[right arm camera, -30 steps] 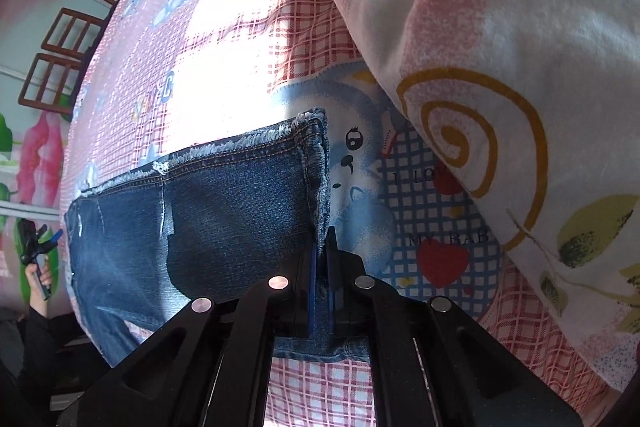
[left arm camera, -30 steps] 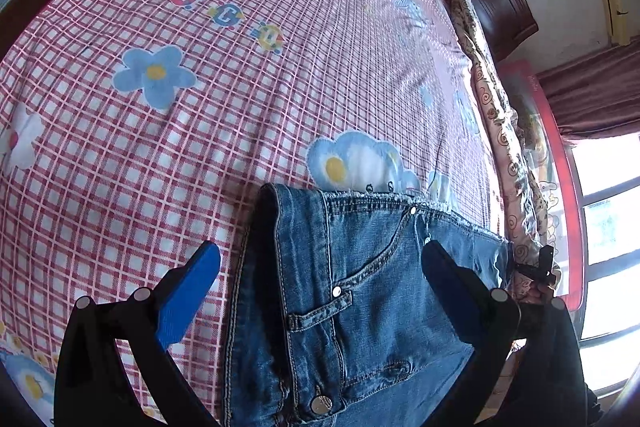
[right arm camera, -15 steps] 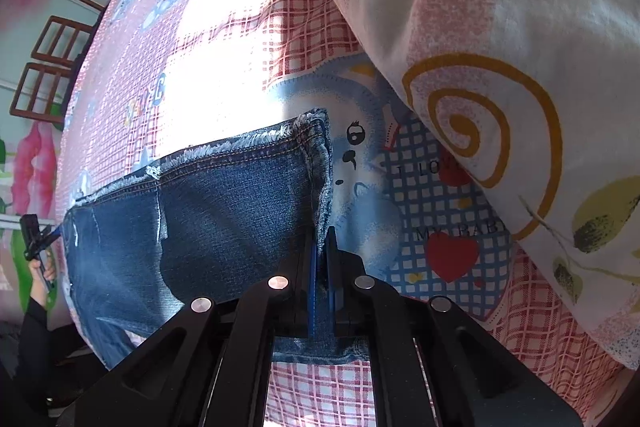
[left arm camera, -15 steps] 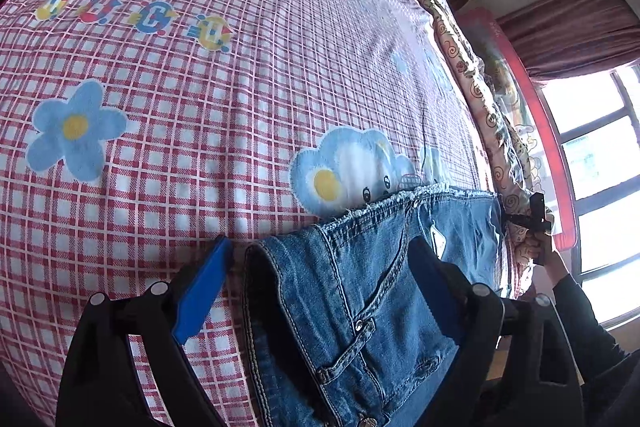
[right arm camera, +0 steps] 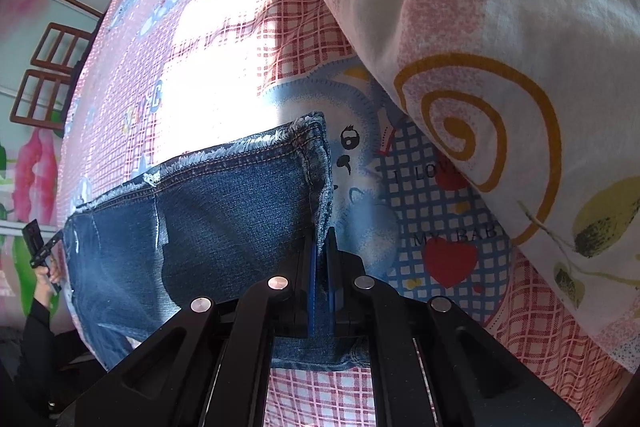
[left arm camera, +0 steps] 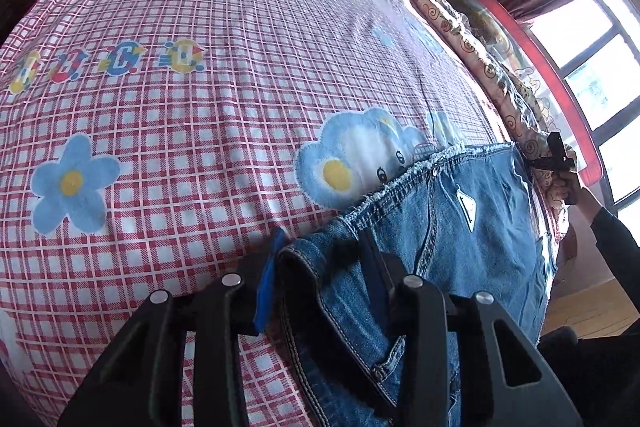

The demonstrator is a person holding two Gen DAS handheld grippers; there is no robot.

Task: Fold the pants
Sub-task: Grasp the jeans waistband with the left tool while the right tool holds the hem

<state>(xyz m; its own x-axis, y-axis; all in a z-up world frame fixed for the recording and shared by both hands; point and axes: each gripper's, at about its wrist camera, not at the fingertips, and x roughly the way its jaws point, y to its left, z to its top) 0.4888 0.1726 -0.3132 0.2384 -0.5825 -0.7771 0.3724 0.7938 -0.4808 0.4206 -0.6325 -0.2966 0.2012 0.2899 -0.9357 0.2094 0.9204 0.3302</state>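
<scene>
The pants (left arm camera: pixel 460 227), blue denim, lie on the red-checked bedsheet (left arm camera: pixel 200 115). The left gripper (left arm camera: pixel 320 267) is closing around their folded waistband edge, denim bunched between its blue pads. The right gripper (right arm camera: pixel 320 259), at 3 o'clock across the pants, is clamped tight on the opposite edge. A spiral-patterned quilt (right arm camera: pixel 480 47) heaps up from 12 to 3 o'clock of that gripper, just beside the denim. A curtained window (left arm camera: pixel 592 47) stands beyond the bed.
</scene>
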